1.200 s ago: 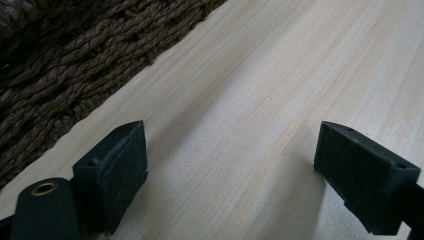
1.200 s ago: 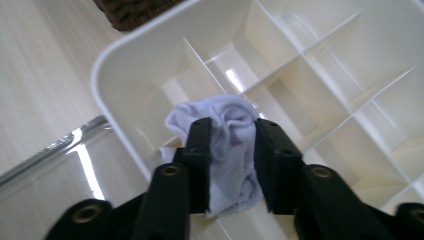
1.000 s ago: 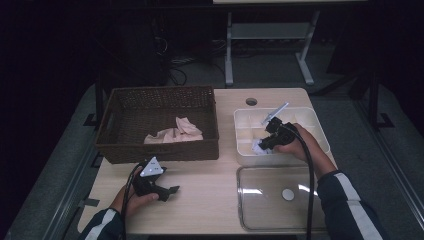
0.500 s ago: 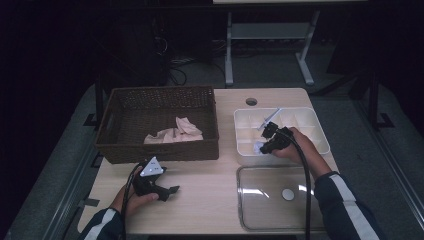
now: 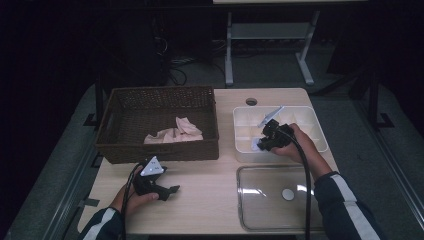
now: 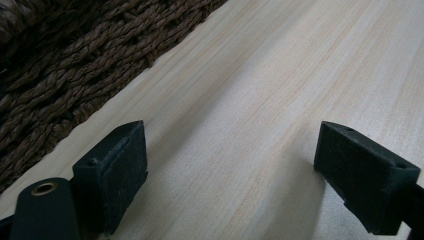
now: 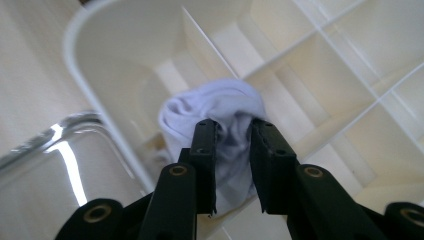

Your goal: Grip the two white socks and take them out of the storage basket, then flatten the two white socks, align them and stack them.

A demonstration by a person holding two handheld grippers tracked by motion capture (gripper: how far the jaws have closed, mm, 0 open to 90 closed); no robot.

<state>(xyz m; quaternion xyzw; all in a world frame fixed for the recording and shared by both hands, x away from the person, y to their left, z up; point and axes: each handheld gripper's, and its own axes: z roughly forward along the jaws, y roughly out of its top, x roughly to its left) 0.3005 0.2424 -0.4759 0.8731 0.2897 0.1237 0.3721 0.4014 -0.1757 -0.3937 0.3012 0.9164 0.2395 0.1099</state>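
R hand-held gripper (image 7: 232, 165) pinches white cloth (image 7: 215, 107) in divided box (image 7: 90, 105), jaws just easing open.

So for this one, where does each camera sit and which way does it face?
High view: above the person's side, facing forward and down on the table; forearms and both grippers show.
Left gripper view: on the left gripper, facing the tabletop beside the basket; open jaws.
Right gripper view: on the right gripper, facing the white cloth in the tray; the high view shares that tray.

my light wooden table (image 5: 215, 180) stands on grey floor (image 5: 370, 165). beyond it the room is dark. a white-legged table frame (image 5: 267, 35) stands there.
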